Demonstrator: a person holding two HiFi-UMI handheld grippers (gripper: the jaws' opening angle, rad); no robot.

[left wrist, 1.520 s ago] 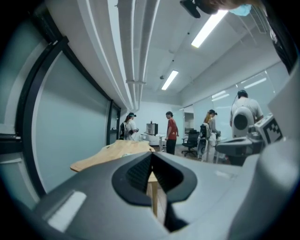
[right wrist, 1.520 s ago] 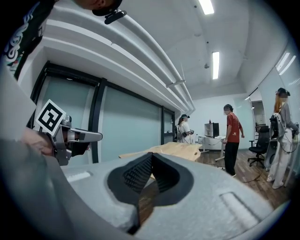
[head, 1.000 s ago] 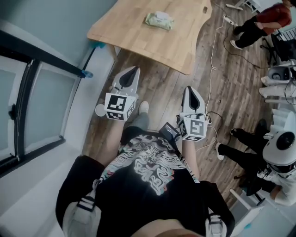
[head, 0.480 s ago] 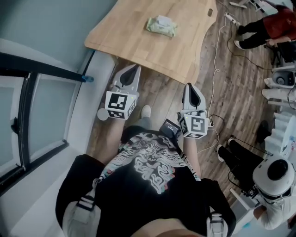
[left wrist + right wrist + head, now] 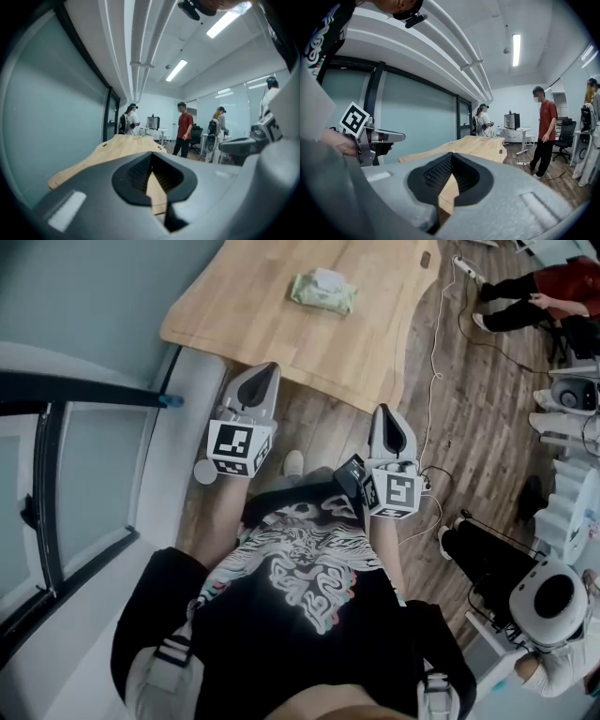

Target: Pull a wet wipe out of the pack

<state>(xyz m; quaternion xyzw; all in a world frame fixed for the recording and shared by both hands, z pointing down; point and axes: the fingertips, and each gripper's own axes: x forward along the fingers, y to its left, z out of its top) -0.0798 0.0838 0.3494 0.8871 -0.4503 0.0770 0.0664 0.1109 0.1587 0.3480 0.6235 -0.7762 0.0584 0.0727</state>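
A pale green wet wipe pack (image 5: 322, 290) with a white lid lies on the wooden table (image 5: 234, 310), toward its far side. My left gripper (image 5: 268, 369) is shut and empty, with its tip at the table's near edge. My right gripper (image 5: 382, 412) is also shut and empty, just short of the table's near right corner. In the left gripper view the left gripper (image 5: 151, 157) points along the tabletop (image 5: 119, 146). In the right gripper view the right gripper (image 5: 451, 158) faces the table (image 5: 480, 145). The pack shows in neither gripper view.
A glass wall with dark frames (image 5: 56, 484) runs along the left. White cables (image 5: 433, 352) trail over the wood floor to the table's right. A seated person in red (image 5: 544, 296) and others (image 5: 525, 596) are at the right. A person in a red shirt (image 5: 544, 131) stands beyond the table.
Both grippers have moved forward toward the table. The left tip has come from over the floor to the table's near edge, and the table and pack sit closer in the head view.
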